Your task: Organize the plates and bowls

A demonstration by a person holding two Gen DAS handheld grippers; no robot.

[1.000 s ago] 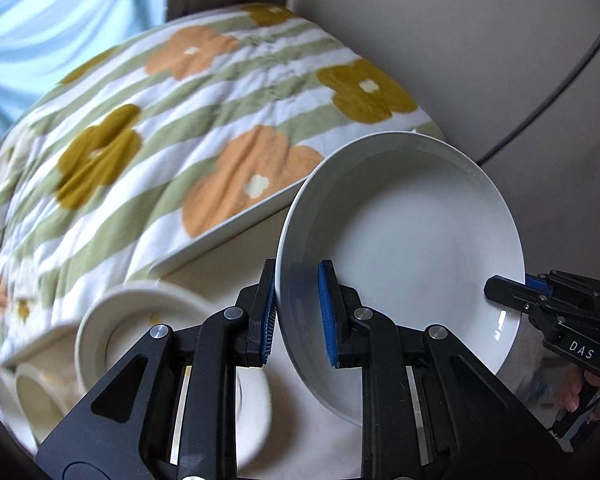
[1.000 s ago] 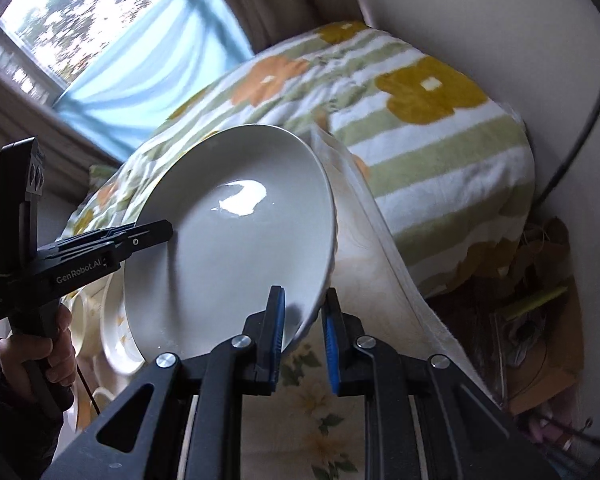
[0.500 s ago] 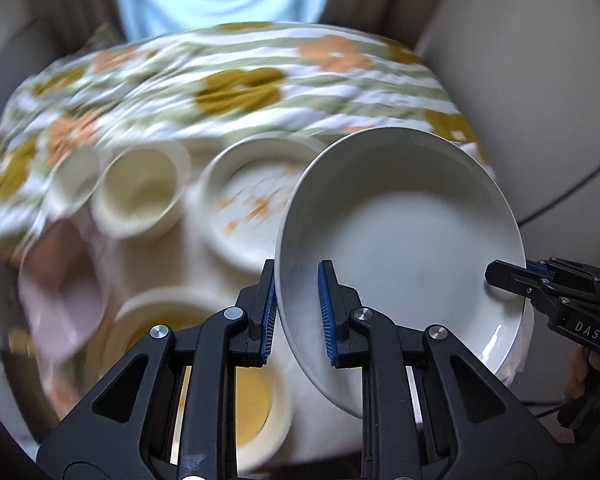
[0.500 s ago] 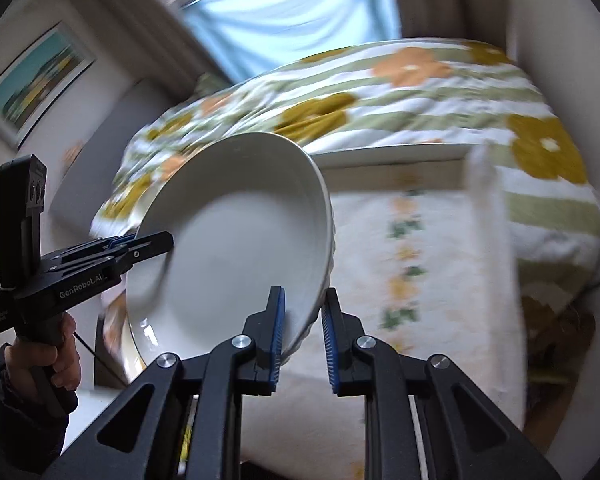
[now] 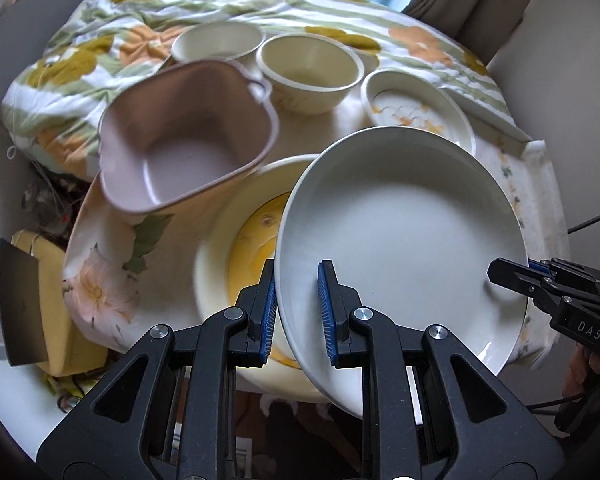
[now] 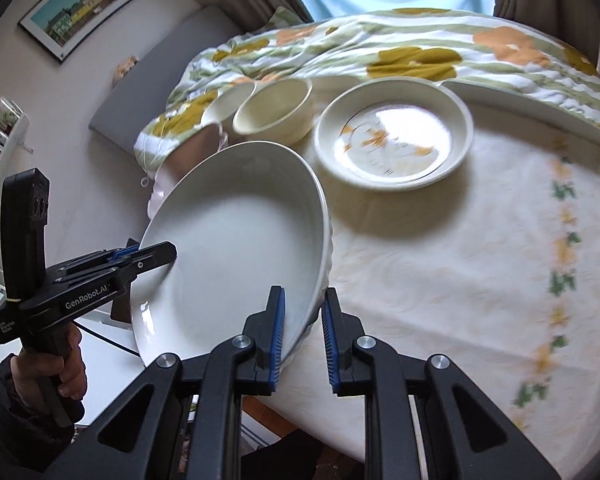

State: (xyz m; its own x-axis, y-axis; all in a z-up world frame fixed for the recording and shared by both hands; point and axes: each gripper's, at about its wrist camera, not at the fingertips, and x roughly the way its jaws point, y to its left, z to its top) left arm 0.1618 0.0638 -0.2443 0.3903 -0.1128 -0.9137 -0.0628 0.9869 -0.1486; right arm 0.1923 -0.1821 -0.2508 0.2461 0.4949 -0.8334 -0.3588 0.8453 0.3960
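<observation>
Item: one white plate (image 5: 404, 240), carried tilted above the table, held at opposite edges by two grippers. Nearest, the left gripper (image 5: 296, 308) had its jaws drawn narrow and clamped across the plate's rim, one blue pad on each face; the right gripper (image 6: 302, 336) gripped the far rim likewise, jaws narrow, with the plate's scalloped outer wall against one pad. A hand (image 6: 66, 364) in a dark sleeve was seen on the left gripper's handle. Directly beneath and beside the plate lay a large cream plate with a yellow centre (image 5: 244, 248), partly hidden; whether the two touched could not be told. Beyond it stood a pink square tub (image 5: 188, 136), tipped toward the camera, then a flowered shallow dish (image 5: 416, 108), then two cream bowls (image 5: 310, 68) side by side at the back, all on a pale tablecloth (image 6: 460, 260) before a flowered quilt (image 6: 420, 56). Hazards, as judged: each grip took only a narrow bite of smooth rim, so uneven motion between the two hands could twist the plate free; lowered carelessly, its hanging edge could strike the yellow-centred plate or the tub. Task status, as judged: plate in transit, not yet stacked.
</observation>
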